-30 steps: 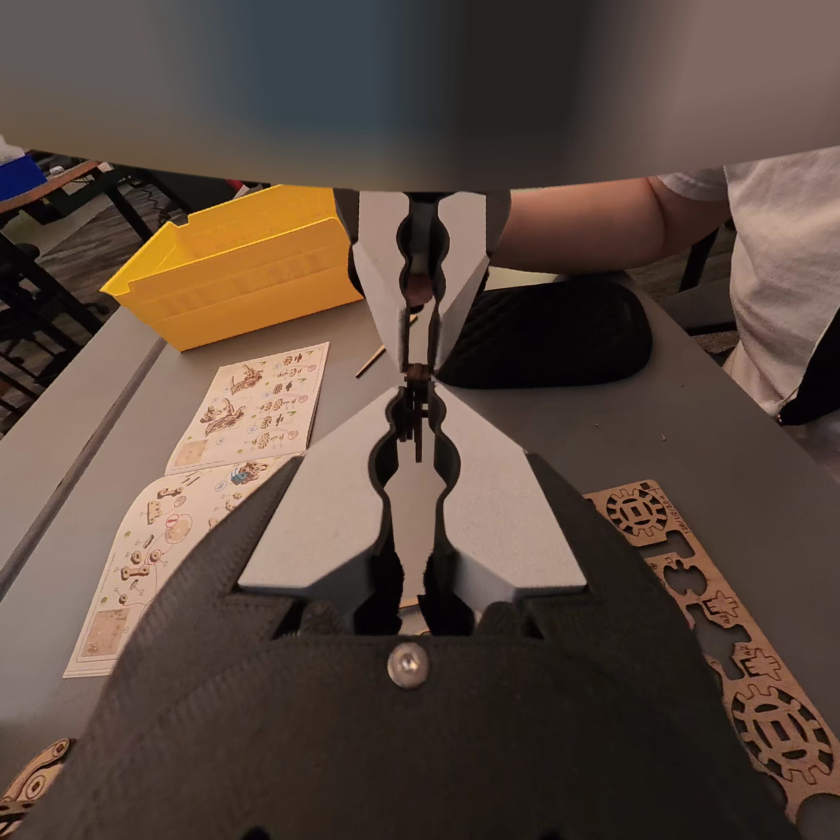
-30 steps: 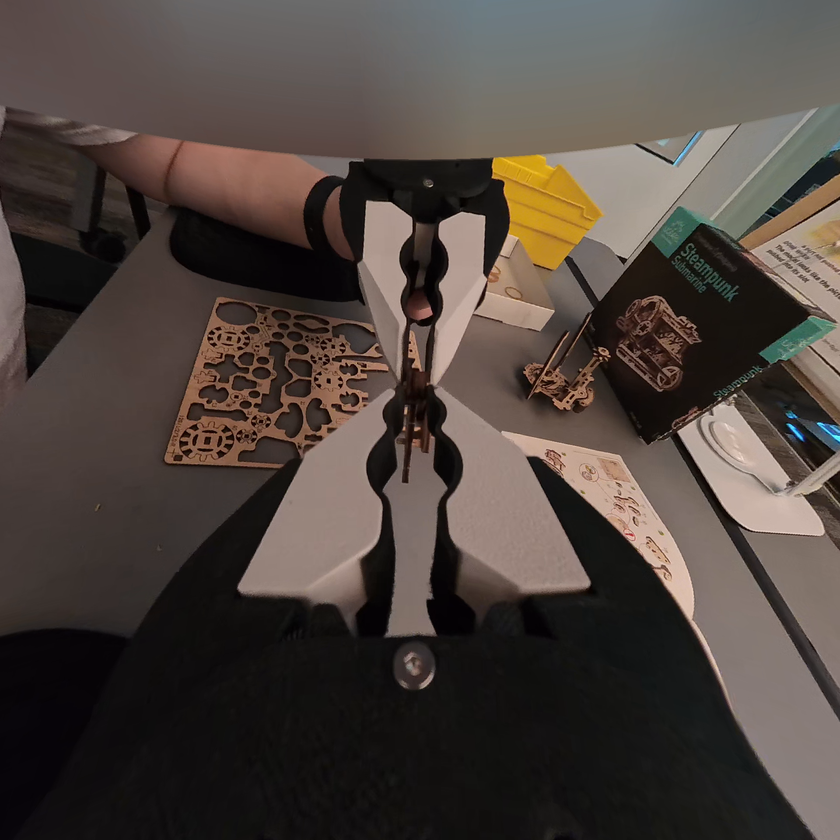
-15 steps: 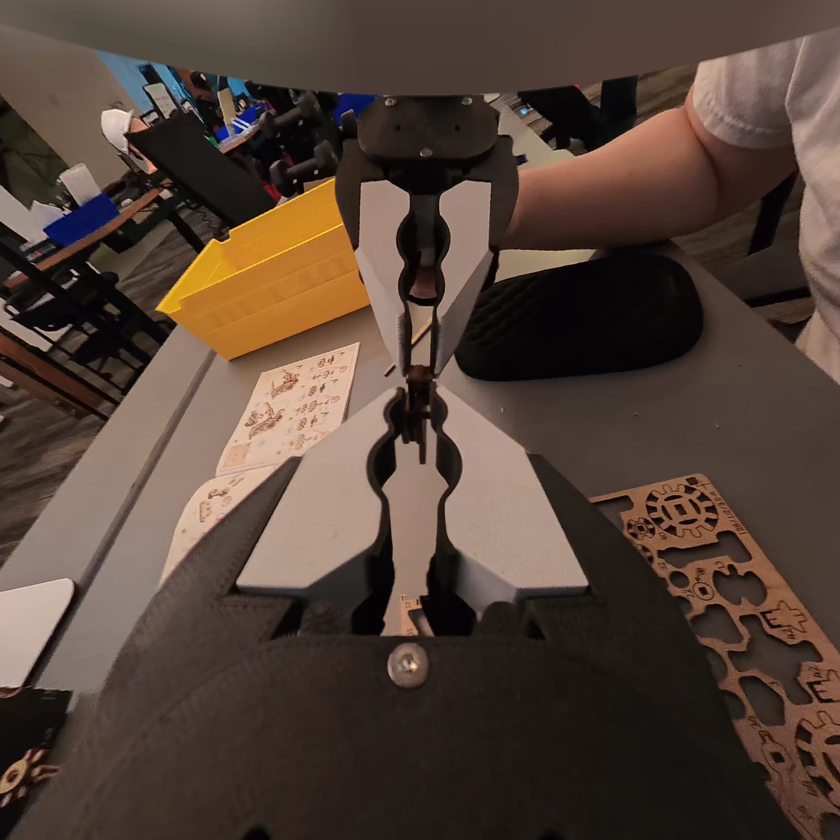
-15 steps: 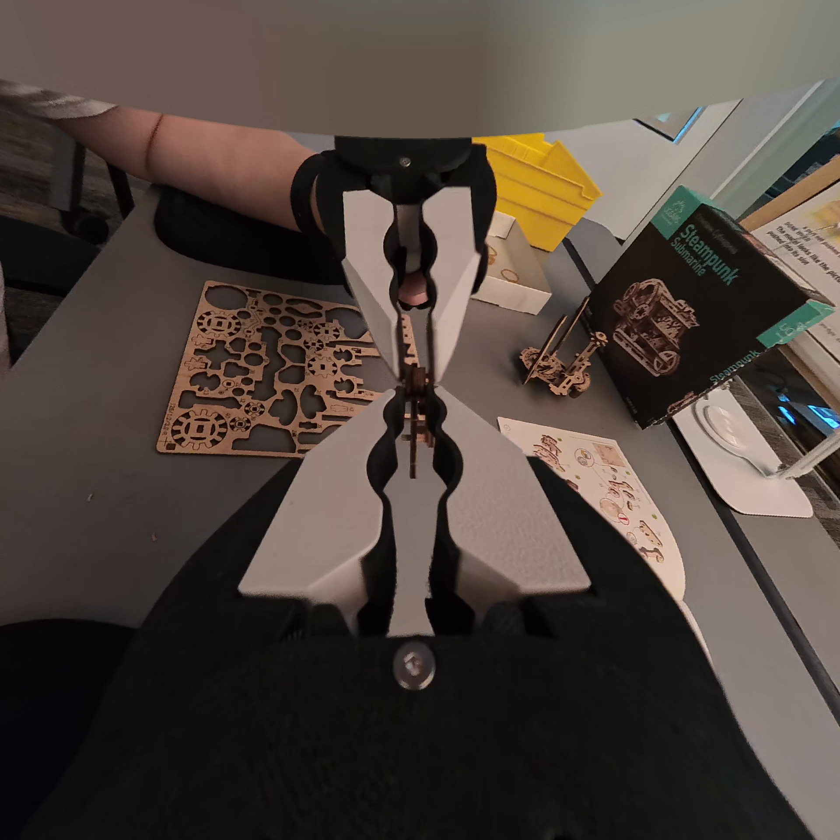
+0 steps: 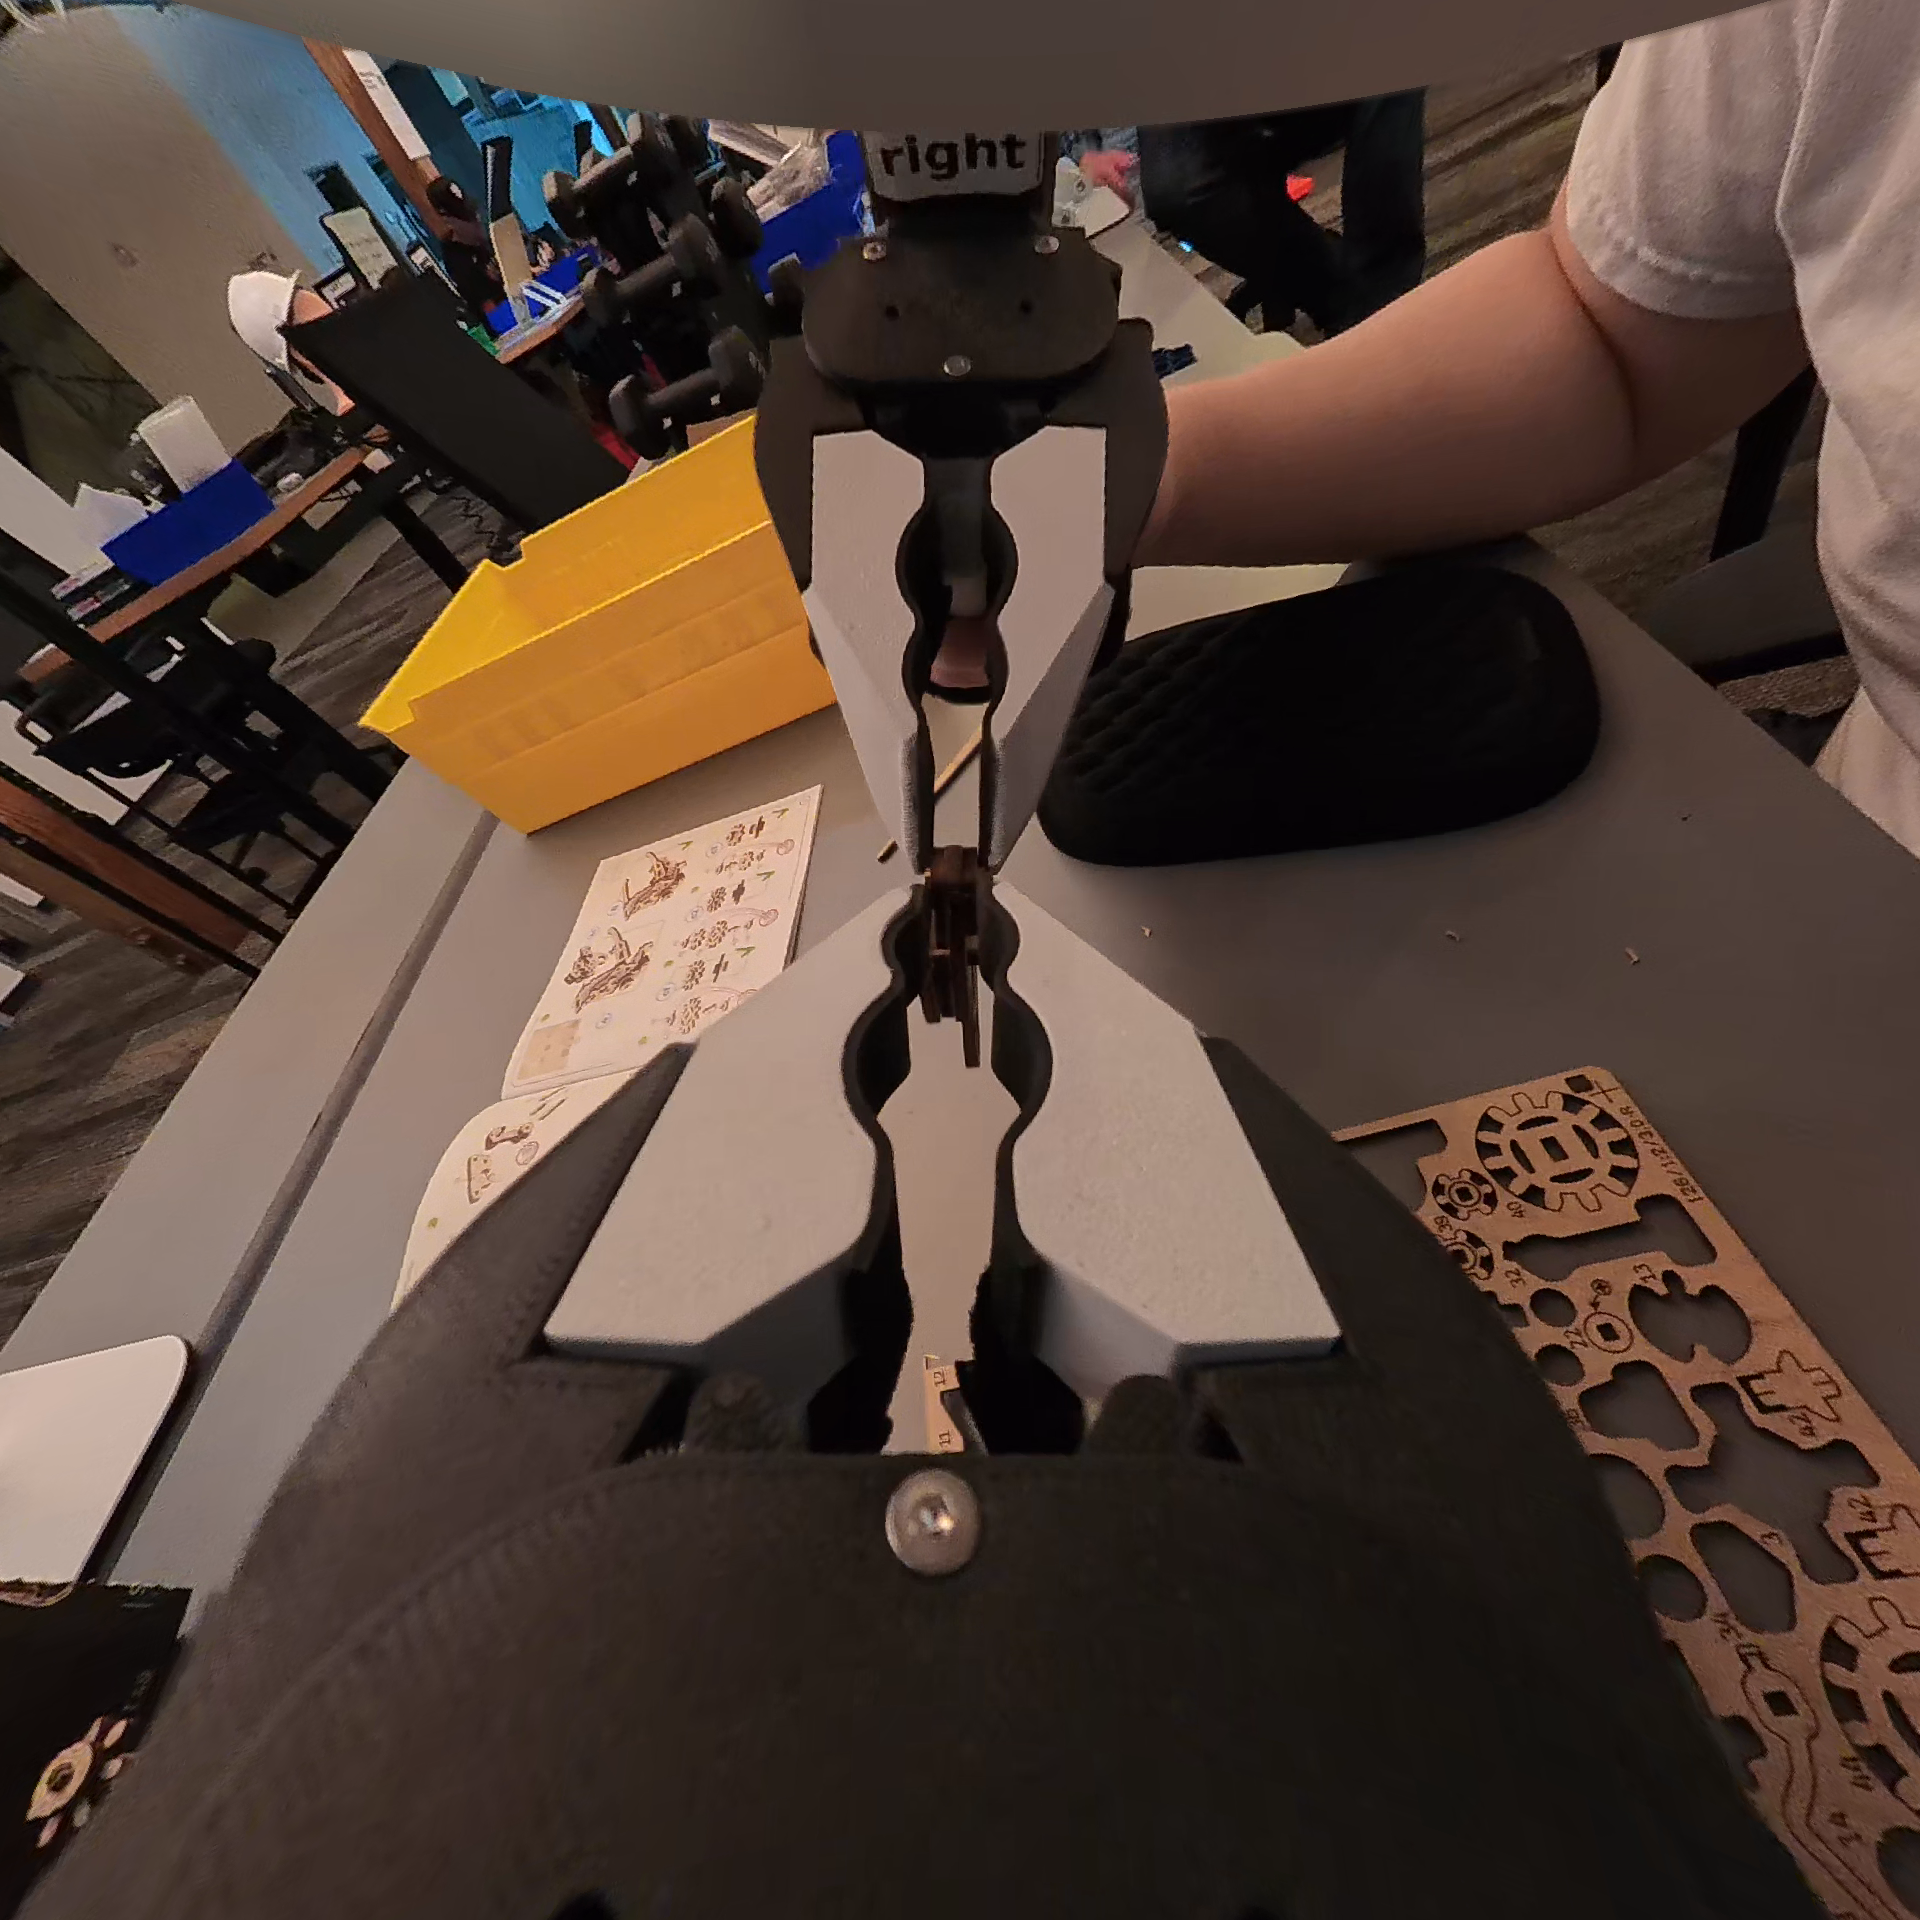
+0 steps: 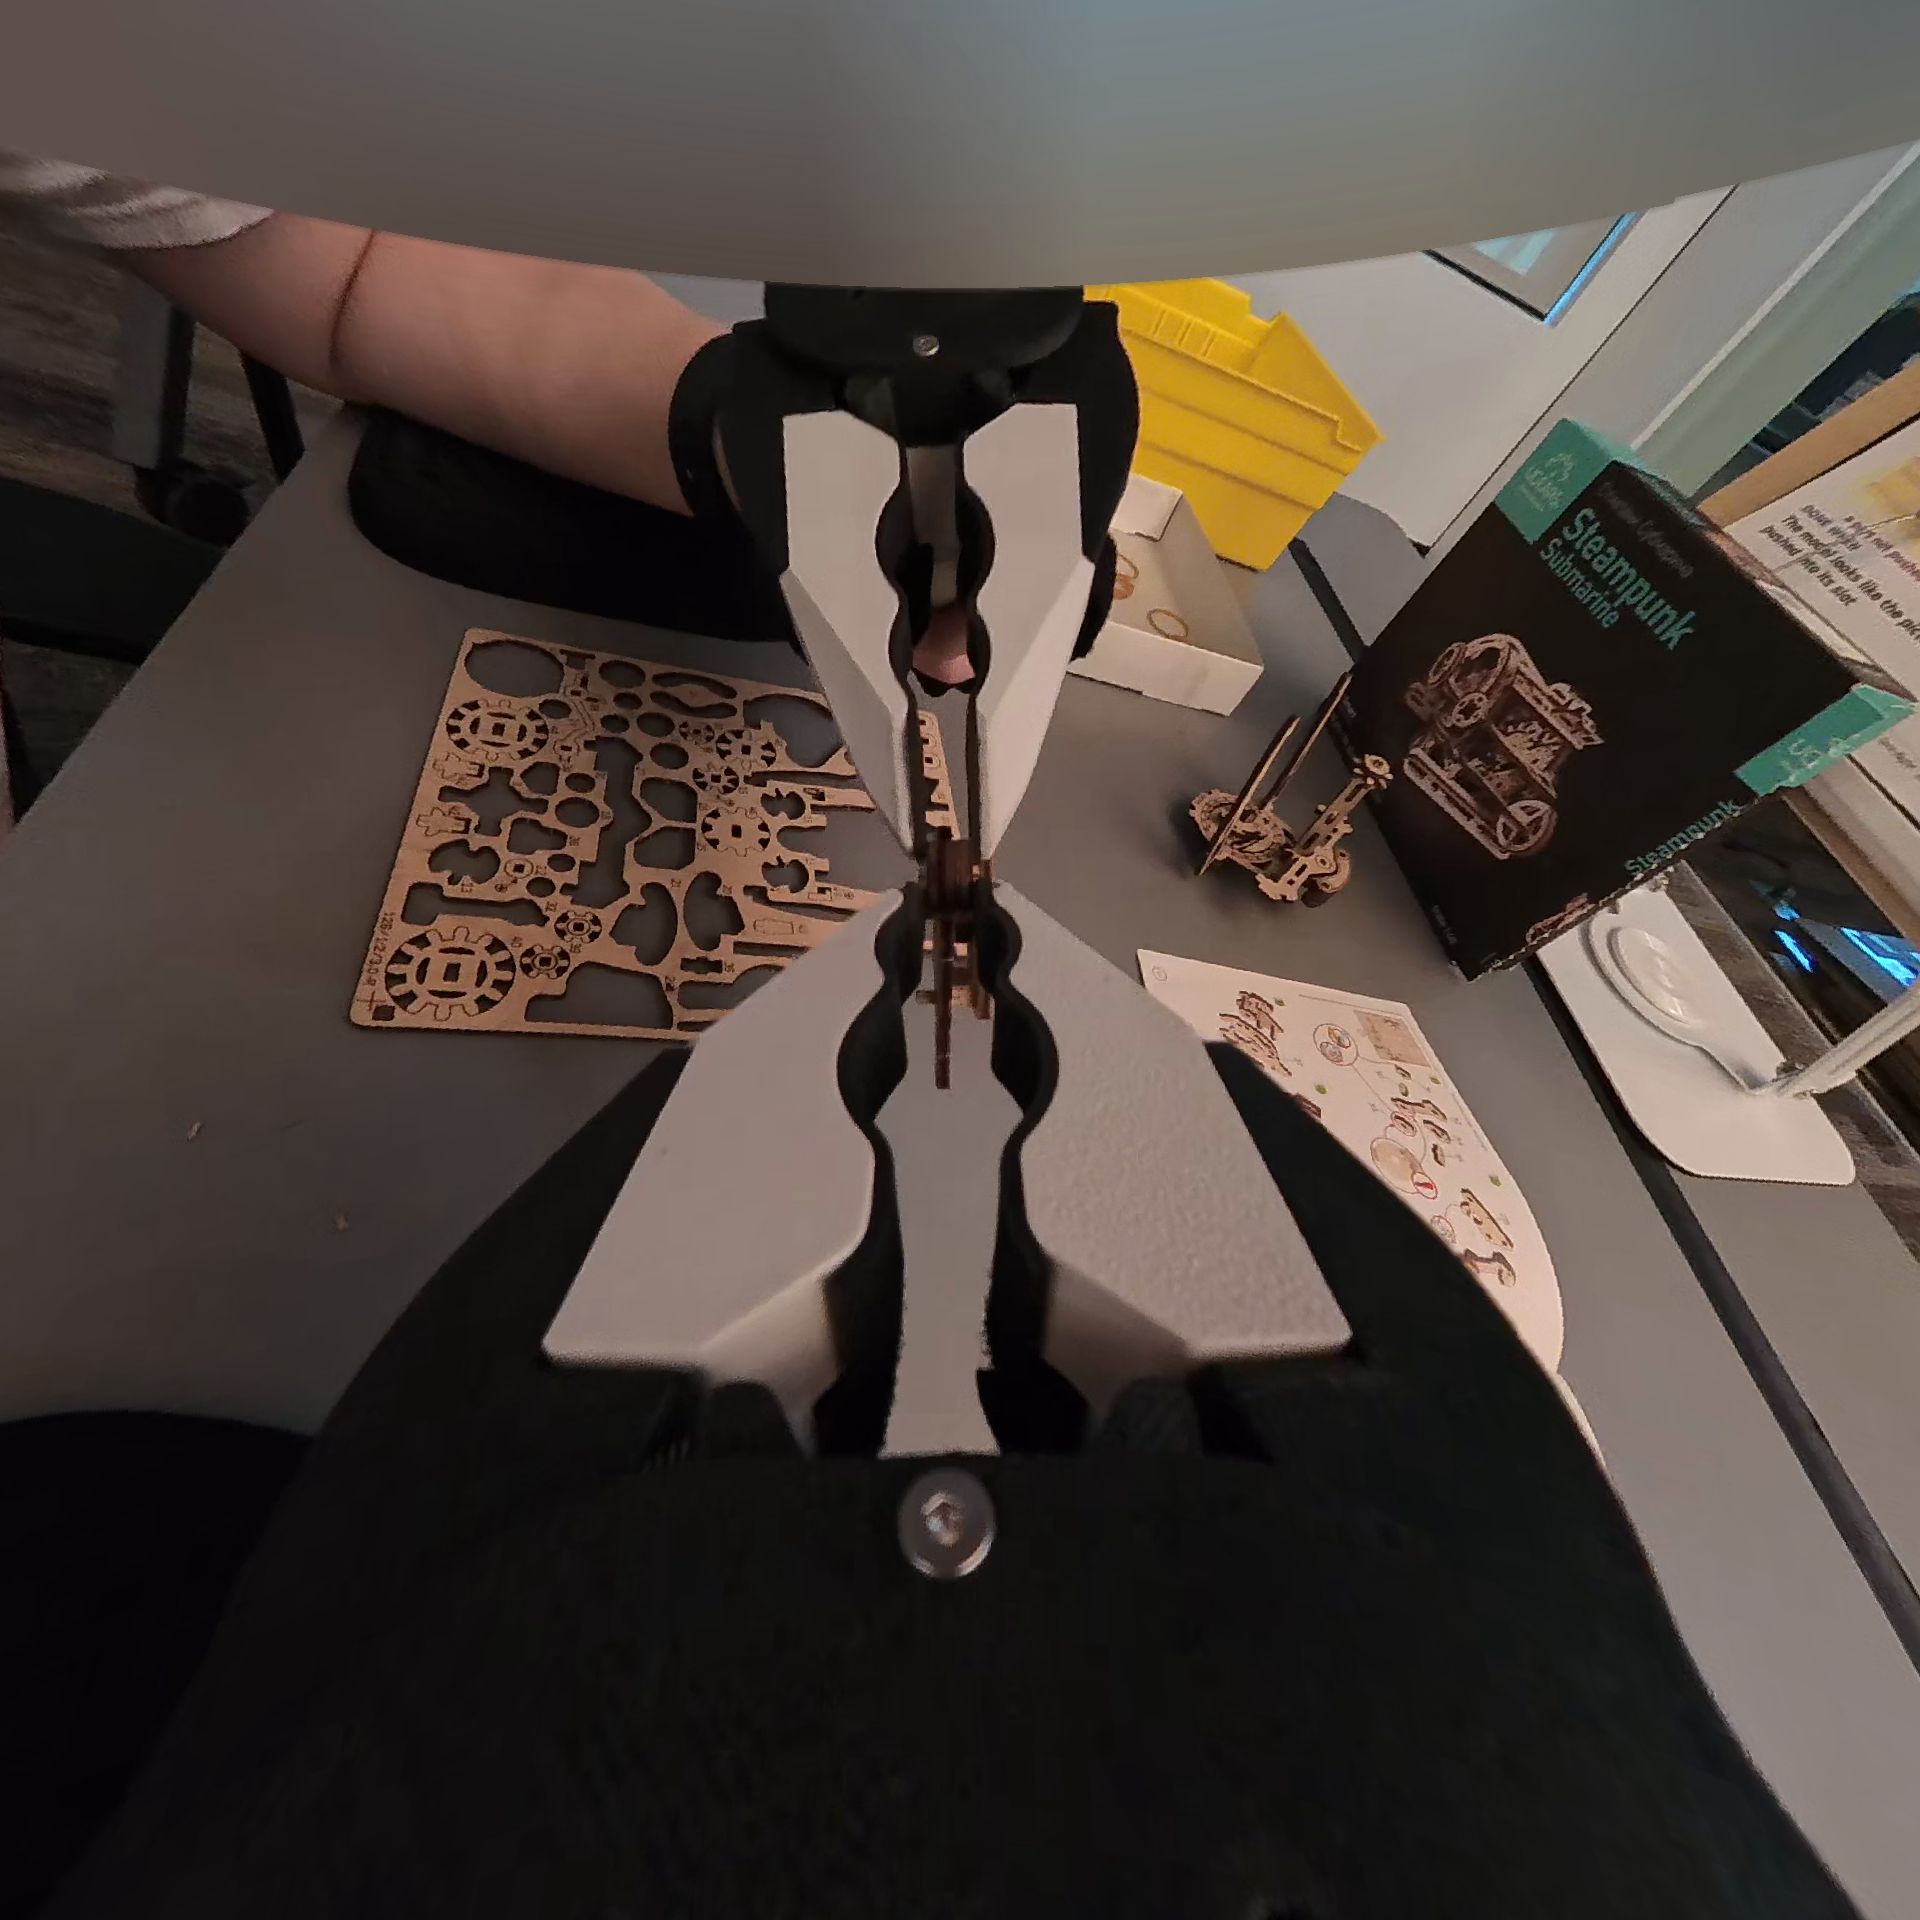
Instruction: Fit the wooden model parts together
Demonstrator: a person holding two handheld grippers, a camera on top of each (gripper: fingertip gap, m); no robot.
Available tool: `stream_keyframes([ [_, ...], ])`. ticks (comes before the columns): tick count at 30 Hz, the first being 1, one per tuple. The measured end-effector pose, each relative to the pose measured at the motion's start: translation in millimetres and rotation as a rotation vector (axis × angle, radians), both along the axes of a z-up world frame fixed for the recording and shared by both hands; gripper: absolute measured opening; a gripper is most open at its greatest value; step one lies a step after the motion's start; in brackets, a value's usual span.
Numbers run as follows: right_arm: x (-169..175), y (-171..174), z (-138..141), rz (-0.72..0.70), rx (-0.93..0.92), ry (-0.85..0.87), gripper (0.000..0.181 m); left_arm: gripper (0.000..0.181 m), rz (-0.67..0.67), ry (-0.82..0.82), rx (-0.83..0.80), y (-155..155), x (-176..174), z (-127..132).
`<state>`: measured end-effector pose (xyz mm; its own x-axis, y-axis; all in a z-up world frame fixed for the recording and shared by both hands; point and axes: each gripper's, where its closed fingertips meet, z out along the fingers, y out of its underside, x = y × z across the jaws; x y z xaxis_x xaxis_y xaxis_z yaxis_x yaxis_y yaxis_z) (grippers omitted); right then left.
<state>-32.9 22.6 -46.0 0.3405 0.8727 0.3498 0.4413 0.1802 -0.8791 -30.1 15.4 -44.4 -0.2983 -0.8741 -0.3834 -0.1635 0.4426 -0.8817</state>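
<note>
Two grippers meet nose to nose above the grey table (image 5: 1351,997), and we go left to right in the left wrist view. Far left, the yellow bin (image 5: 613,665) sits at the table's back edge, with the instruction sheet (image 5: 675,935) lying just in front of it. Centre stage: the left gripper (image 5: 951,935) has its fingers pinched together on a small stack of wooden model parts (image 5: 951,956), and the right gripper (image 5: 954,847), facing it from beyond, has its tips clamped on the far end of that same little cluster. Both hold it clear of the table. Further right, the black pad (image 5: 1320,707), then the laser-cut wooden sheet (image 5: 1662,1403) flat on the table. From the right wrist view, the right gripper (image 6: 948,909) grips the parts (image 6: 948,935) edge-on. The danger, I'd say, is a crooked push: if the two lines drift out of true, the thin ply could jam, snap, or pop free and drop to the table.
</note>
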Motion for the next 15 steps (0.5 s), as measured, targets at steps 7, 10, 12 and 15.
stream_keyframes([
  [7, 0.0, -0.8, 2.8, 0.001, 0.014, 0.007, 0.008, 0.006, -0.008, -0.021, -0.022, -1.1, -0.6, 4.9],
  [10, -0.2, -1.0, 3.4, 0.002, 0.016, 0.007, 0.009, 0.006, -0.013, -0.025, -0.028, -1.6, -1.1, 6.5],
  [12, 2.0, 3.0, -0.7, -0.022, 0.014, -0.016, 0.014, 0.006, -0.026, -0.036, -0.039, -3.8, -1.6, 8.7],
  [15, -0.4, -1.0, 3.7, -0.009, 0.074, -0.021, 0.001, 0.007, -0.023, -0.051, -0.041, -3.2, -1.8, 11.9],
])
